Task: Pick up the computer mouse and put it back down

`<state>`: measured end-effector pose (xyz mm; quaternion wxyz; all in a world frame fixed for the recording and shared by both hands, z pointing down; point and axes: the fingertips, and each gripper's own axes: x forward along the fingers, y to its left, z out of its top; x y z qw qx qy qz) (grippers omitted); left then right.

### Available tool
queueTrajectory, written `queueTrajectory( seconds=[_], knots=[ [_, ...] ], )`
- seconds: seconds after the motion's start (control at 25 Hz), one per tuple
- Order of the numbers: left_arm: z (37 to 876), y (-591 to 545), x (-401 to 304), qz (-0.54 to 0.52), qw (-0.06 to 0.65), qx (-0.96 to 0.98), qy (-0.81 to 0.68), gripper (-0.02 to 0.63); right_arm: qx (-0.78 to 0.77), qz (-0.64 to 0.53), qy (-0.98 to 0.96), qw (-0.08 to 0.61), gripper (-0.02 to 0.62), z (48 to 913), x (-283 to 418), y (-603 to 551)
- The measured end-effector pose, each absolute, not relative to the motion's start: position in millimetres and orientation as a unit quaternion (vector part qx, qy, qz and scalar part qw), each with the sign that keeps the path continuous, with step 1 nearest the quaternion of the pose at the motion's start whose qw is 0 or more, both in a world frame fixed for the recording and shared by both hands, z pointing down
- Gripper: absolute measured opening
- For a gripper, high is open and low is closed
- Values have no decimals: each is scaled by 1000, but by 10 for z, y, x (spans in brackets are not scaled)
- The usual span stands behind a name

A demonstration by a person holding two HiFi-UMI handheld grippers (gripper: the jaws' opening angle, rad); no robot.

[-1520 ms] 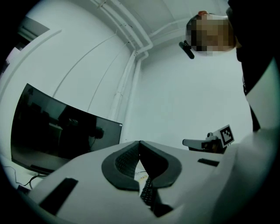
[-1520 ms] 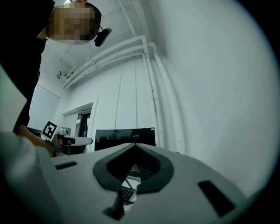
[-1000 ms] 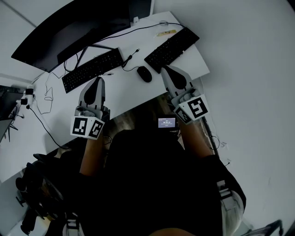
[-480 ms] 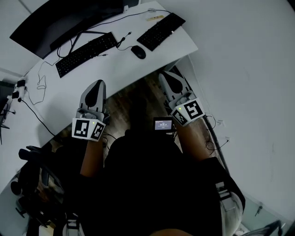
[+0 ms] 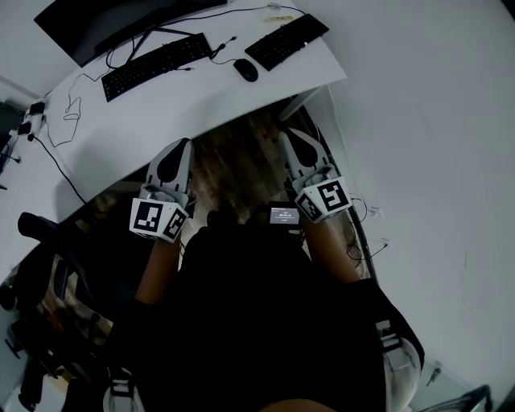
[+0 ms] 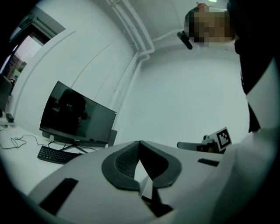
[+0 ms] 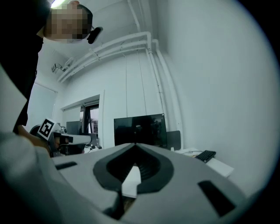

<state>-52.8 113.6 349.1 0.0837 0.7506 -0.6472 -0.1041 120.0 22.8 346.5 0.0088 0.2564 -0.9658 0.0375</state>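
The black computer mouse point(image 5: 245, 70) lies on the white desk point(image 5: 185, 105), between two black keyboards. Both grippers hang well short of the desk's near edge, above the wooden floor and close to my body. My left gripper point(image 5: 179, 145) is shut, its jaw tips meeting with nothing between them point(image 6: 139, 142). My right gripper point(image 5: 288, 135) is also shut and empty point(image 7: 133, 144). Neither touches the mouse, which appears in neither gripper view. Each gripper view catches the other gripper's marker cube point(image 6: 223, 138) point(image 7: 46, 127) off to the side.
The left keyboard point(image 5: 157, 64) and right keyboard point(image 5: 286, 40) flank the mouse, with a dark monitor point(image 5: 105, 20) behind them. Cables point(image 5: 64, 121) trail over the desk's left part. A black office chair point(image 5: 40, 265) stands at my left; a white wall runs along the right.
Both grippers have pulled back from the desk toward my body and sunk a little. The mouse stays where it was on the desk.
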Motion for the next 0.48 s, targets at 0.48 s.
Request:
queueTrajectory(
  seconds=[0.48],
  knots=[
    [3252, 826, 101, -90, 62, 743, -661, -5, 209, 26, -977, -24, 3, 3261, 1567, -121]
  ],
)
